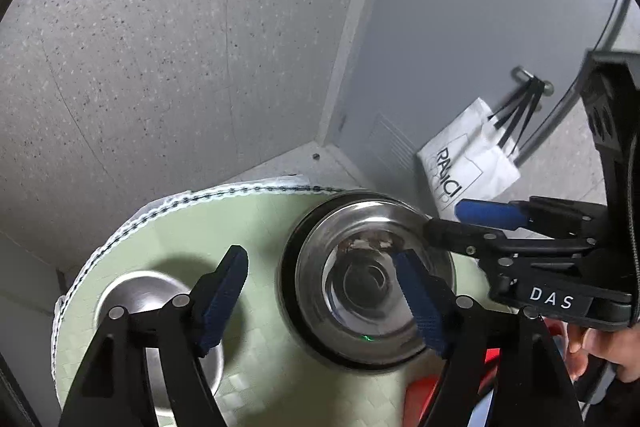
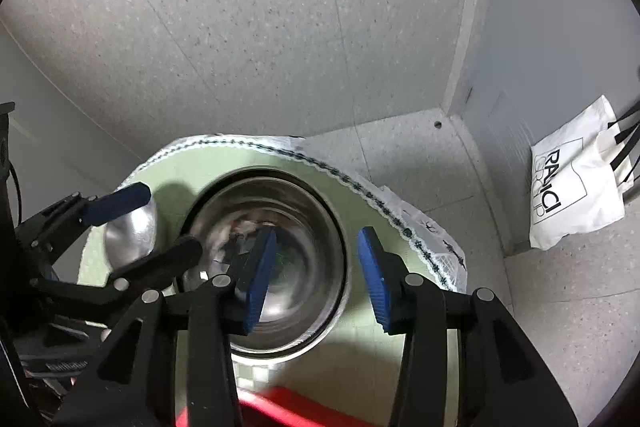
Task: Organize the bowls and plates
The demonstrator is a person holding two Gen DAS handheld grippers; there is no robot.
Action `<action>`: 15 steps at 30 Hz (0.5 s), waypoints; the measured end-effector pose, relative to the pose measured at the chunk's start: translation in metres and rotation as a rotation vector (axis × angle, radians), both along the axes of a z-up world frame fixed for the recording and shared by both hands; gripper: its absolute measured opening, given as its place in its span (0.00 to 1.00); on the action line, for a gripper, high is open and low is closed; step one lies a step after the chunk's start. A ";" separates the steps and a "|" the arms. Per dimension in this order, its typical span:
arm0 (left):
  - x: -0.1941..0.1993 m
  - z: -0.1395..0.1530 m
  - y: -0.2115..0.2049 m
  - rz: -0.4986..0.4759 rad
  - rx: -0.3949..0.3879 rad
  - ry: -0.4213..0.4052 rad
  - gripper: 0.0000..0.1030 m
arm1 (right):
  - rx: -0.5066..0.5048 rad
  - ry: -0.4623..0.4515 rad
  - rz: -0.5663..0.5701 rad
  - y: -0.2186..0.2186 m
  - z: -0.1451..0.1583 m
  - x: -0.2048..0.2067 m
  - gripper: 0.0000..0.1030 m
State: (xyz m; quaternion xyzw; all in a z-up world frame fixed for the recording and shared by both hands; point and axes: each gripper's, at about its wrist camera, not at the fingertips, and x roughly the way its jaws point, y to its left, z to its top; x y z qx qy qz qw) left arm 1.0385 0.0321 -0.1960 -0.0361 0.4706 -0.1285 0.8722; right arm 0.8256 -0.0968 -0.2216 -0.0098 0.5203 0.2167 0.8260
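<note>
A large steel bowl (image 2: 276, 263) sits on the round counter (image 1: 256, 223), which is covered by a pale green cloth with a lace-trimmed edge. The right gripper (image 2: 316, 277) hangs over it with jaws spread apart, one pad inside the bowl and one outside its rim, gripping nothing. A smaller steel bowl (image 1: 152, 311) lies to the left, under the left gripper (image 1: 320, 301), whose jaws are also released. A white paper bag (image 2: 576, 191) hangs by the wall.
</note>
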 end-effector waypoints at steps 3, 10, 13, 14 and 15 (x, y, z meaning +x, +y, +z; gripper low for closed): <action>-0.013 0.009 0.021 0.028 0.000 -0.019 0.71 | -0.031 -0.045 -0.018 0.005 0.016 -0.013 0.43; -0.047 0.023 0.089 0.138 0.025 -0.057 0.74 | 0.049 -0.073 0.072 0.061 0.044 -0.055 0.58; -0.061 0.017 0.119 0.189 0.037 -0.039 0.75 | 0.056 -0.054 0.111 0.095 0.039 -0.068 0.58; -0.066 0.016 0.121 0.198 0.039 -0.038 0.75 | 0.057 -0.046 0.118 0.103 0.037 -0.070 0.58; -0.071 0.013 0.129 0.212 0.039 -0.029 0.75 | 0.061 -0.032 0.129 0.116 0.032 -0.072 0.58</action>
